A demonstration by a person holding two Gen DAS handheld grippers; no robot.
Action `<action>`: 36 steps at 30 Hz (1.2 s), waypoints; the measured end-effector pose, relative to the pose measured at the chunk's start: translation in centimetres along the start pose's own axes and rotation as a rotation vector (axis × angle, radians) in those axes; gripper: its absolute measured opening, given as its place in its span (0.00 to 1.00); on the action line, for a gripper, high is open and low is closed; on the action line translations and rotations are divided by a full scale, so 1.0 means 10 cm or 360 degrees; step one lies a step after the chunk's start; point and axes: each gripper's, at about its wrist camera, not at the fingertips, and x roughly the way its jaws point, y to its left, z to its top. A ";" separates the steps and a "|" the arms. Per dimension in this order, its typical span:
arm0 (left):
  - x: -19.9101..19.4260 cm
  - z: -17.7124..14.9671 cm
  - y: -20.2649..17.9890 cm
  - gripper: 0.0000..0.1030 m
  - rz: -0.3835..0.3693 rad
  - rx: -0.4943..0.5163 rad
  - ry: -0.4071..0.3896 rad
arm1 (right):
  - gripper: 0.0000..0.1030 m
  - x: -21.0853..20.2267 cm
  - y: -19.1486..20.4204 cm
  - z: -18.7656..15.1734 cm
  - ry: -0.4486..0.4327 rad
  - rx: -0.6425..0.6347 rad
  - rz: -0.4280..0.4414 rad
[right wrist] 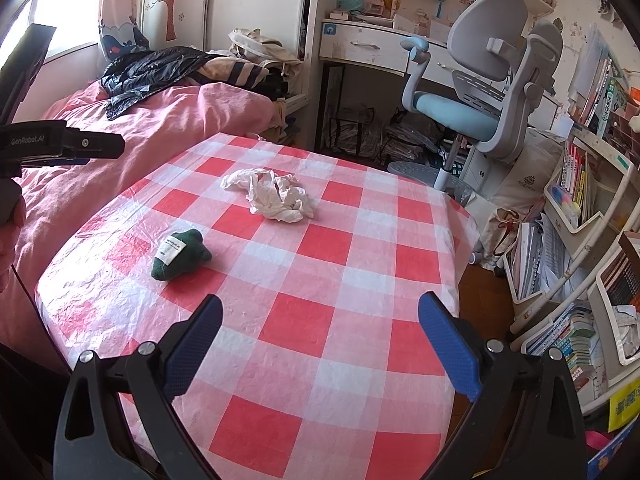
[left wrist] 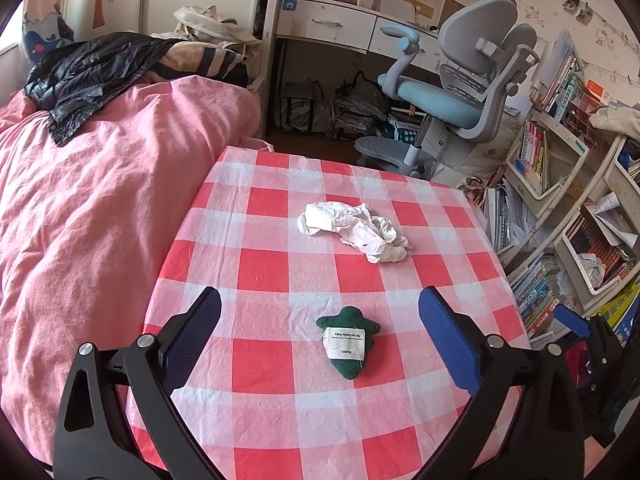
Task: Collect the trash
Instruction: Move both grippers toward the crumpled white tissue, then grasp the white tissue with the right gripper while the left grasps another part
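A crumpled white tissue lies near the middle of the red-and-white checked table. Closer to me sits a small dark green felt piece with a white label. My left gripper is open above the table, and the green piece lies between its fingers' lines, a little ahead of the tips. My right gripper is open too, over bare cloth, with the green piece ahead to its left. The right wrist view catches the left gripper's body at the left edge.
A bed with a pink cover borders the table's left side, with a black jacket on it. A blue-grey desk chair and a desk stand beyond the far edge. Shelves crowded with books line the right side.
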 end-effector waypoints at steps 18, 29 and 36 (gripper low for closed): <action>1.08 0.41 0.28 0.93 -0.0048 -0.0144 0.0160 | 0.85 0.70 -0.40 0.47 -0.0036 0.0311 0.0211; 1.93 0.64 -0.10 0.93 0.0078 0.0126 0.0236 | 0.74 1.40 -0.22 0.66 0.0094 0.0162 0.0318; 2.11 0.65 0.13 0.47 -0.0063 0.0032 0.0317 | 0.63 1.76 -0.03 0.76 0.0157 0.0078 0.0383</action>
